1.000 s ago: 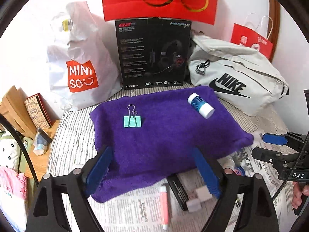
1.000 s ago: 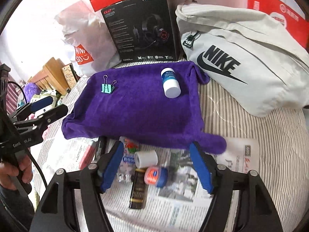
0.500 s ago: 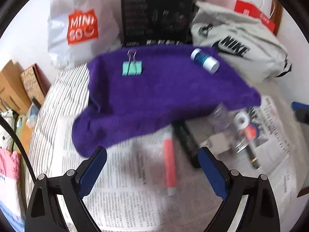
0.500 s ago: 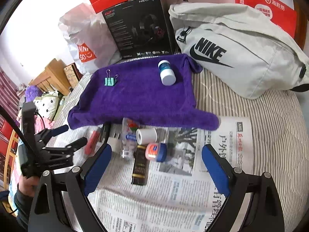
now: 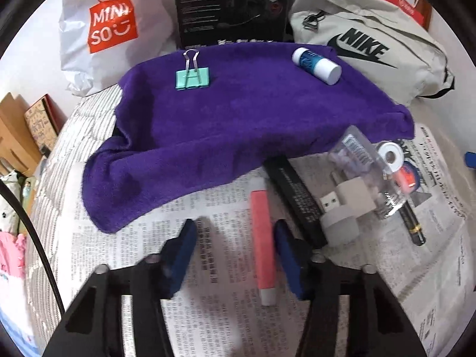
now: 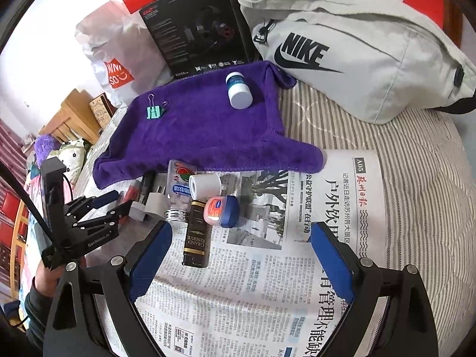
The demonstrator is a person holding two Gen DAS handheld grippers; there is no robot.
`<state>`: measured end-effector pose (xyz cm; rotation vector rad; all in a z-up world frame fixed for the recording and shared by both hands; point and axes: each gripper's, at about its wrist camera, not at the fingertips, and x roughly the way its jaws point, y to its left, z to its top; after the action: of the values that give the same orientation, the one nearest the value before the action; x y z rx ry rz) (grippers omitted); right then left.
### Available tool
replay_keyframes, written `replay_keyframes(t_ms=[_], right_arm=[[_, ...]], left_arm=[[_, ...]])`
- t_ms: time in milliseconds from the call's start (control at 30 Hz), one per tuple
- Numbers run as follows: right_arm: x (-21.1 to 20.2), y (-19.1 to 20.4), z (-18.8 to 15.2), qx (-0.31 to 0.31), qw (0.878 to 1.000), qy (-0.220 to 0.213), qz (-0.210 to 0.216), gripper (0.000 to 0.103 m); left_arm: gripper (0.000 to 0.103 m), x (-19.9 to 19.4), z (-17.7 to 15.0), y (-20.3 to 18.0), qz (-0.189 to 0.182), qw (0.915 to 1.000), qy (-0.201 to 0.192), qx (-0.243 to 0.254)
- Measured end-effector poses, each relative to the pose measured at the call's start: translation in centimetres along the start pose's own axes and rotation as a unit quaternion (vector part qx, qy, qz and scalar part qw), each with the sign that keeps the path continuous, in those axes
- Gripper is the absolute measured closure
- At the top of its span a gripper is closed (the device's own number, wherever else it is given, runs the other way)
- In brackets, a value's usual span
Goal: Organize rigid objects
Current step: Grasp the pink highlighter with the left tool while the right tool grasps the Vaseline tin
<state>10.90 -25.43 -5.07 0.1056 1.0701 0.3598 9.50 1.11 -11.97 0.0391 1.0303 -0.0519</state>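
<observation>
Left gripper, fingers parted, straddles the slim pink plastic marker lying on newspaper just below the purple towel: the grasping step, which next needs squeezing shut.

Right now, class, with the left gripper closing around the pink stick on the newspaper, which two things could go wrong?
1. The pink stick sits off-centre, near the right finger of the left gripper, so the jaws may push it sideways rather than pinch it.
2. The black tube and white plug adapter lie just beside it; that finger could nudge them.
</observation>
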Motion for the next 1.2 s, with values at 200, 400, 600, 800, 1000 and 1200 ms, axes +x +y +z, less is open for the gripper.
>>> replay_keyframes(t_ms=[200,400,600,800,1000,1200], right_arm=[[1.6,0.2,-0.4,-0.008,1.000,0.011,-0.009,0.009],[3.5,1.4,-0.4,-0.027,1.000,0.009,-0.004,0.012],[6.8,2.1,0.6,-0.025,0.999,0.015,-0.018,0.032],[8.3,2.6,0.2,-0.049,0.998,0.012,-0.043,0.043],[8.1,2.0,-0.5,-0.078,0.994,0.008,-0.070,0.049],[8.5,2.5,-0.3,-0.084,0.992,-0.007,-0.094,0.050]], left_arm=[[0.091,-0.4,-0.1,-0.8,-0.019,0.9998,-0.001,0.011],[0.091,-0.8,-0.8,0.4,-0.034,0.9993,0.004,-0.014],[0.091,-1.0,-1.3,0.4,-0.030,0.9994,-0.002,-0.017],[0.091,-1.0,-1.3,0.6,-0.033,0.9993,-0.005,-0.019],[0.090,-1.1,-1.4,0.6,-0.029,0.9994,-0.006,-0.020],[0.090,-1.1,-1.4,0.4,-0.023,0.9995,-0.009,-0.021]])
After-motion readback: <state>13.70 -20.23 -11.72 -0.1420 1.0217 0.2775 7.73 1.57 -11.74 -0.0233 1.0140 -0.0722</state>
